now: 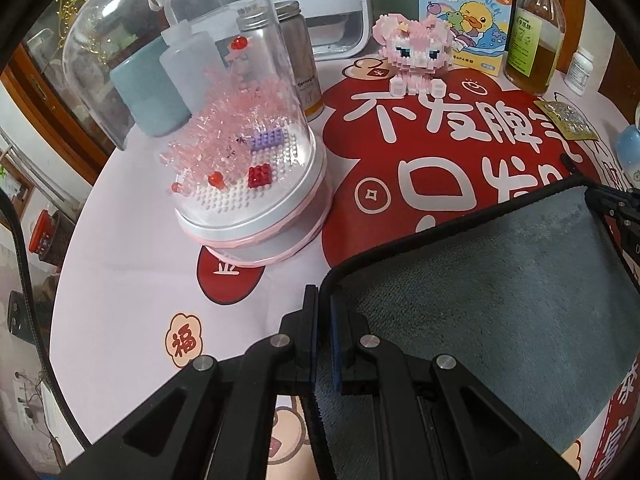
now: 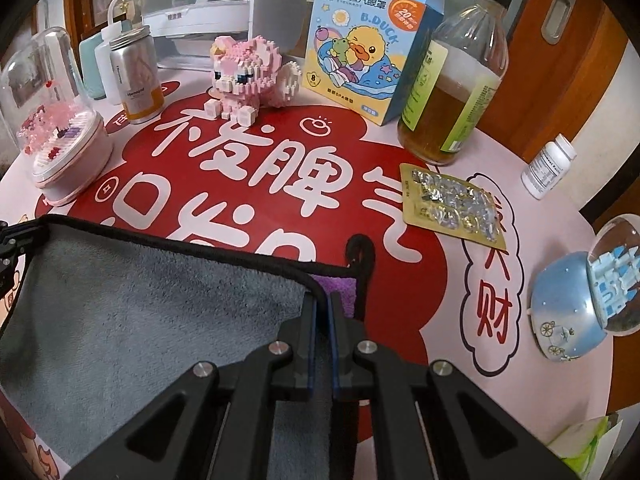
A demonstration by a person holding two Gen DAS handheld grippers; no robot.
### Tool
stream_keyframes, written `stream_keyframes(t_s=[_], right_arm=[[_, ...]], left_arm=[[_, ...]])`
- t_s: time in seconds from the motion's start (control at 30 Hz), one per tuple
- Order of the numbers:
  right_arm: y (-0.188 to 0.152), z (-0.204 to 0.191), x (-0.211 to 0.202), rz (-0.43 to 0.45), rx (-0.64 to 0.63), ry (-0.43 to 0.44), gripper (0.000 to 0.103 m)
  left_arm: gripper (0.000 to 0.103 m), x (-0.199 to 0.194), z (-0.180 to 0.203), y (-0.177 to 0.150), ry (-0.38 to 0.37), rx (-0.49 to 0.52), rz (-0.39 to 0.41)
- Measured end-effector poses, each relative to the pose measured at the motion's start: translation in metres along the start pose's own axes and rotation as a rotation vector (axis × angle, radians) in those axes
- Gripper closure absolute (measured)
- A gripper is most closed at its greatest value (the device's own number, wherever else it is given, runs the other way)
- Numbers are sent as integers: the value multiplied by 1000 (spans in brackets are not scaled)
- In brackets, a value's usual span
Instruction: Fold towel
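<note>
A grey towel (image 1: 500, 288) with black trim is held stretched above the red and pink tablecloth. My left gripper (image 1: 324, 300) is shut on the towel's left corner. My right gripper (image 2: 322, 300) is shut on the towel's (image 2: 140, 312) right corner; it also shows at the right edge of the left wrist view (image 1: 612, 204). A purple underside (image 2: 336, 288) and a black hanging loop (image 2: 360, 252) show beside the right gripper's fingers. The left gripper shows at the left edge of the right wrist view (image 2: 12, 240).
A domed pink brick display (image 1: 240, 168) stands left of the towel. Behind are a pink brick figure (image 2: 244, 80), a duck box (image 2: 360, 52), an amber bottle (image 2: 452, 92), a pill blister pack (image 2: 452, 204), a white pill bottle (image 2: 548, 168) and a blue snow globe (image 2: 584, 300).
</note>
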State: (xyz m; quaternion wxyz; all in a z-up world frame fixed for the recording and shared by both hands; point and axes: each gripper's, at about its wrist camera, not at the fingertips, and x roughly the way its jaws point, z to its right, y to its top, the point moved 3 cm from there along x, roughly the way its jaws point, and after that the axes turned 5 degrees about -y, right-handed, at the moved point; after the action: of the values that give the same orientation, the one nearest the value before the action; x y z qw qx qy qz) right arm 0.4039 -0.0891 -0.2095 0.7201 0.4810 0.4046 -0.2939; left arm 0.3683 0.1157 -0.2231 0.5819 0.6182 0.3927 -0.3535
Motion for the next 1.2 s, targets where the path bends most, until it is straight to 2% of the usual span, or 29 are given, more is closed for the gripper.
stream_keyframes(t_s=[0.1,0.17,0.23,0.27,0.3,0.33,0.4,0.47,0.6,0.77,0.93,1.2], right_arm=[[0,1,2,-3,11,-2,96],[0,1,2,-5,19,-4,94],[1,1,3,-12,25,-3,87],[1,2,3,-14,28,-1,83],[1,2,2,-14,33,8,73],[1,3,1,-11,41,22,64],[1,4,-2,2,52,30,56],[1,7,-7,19,70,33,55],[1,14,-21,36,131,52,55],[-1,19,-44,46,199,40,52],[-8,21,-72,50,271,56,43],[-33,18,-134,73,328,40,43]], left_arm=[[96,1,-1,0,2,-9,0],[86,2,-1,1,8,-12,0],[47,2,-3,2,9,-25,2],[38,1,-4,2,5,-38,6],[28,-2,-6,2,-7,-54,16],[25,-3,-7,2,-16,-62,22],[24,-6,-9,3,-25,-73,25],[18,-8,-11,4,-24,-85,20],[16,-20,-16,3,-17,-107,30],[1,-42,-20,-2,-3,-144,58],[1,-73,-19,-10,-20,-139,92],[1,-133,-11,-32,-49,-128,111]])
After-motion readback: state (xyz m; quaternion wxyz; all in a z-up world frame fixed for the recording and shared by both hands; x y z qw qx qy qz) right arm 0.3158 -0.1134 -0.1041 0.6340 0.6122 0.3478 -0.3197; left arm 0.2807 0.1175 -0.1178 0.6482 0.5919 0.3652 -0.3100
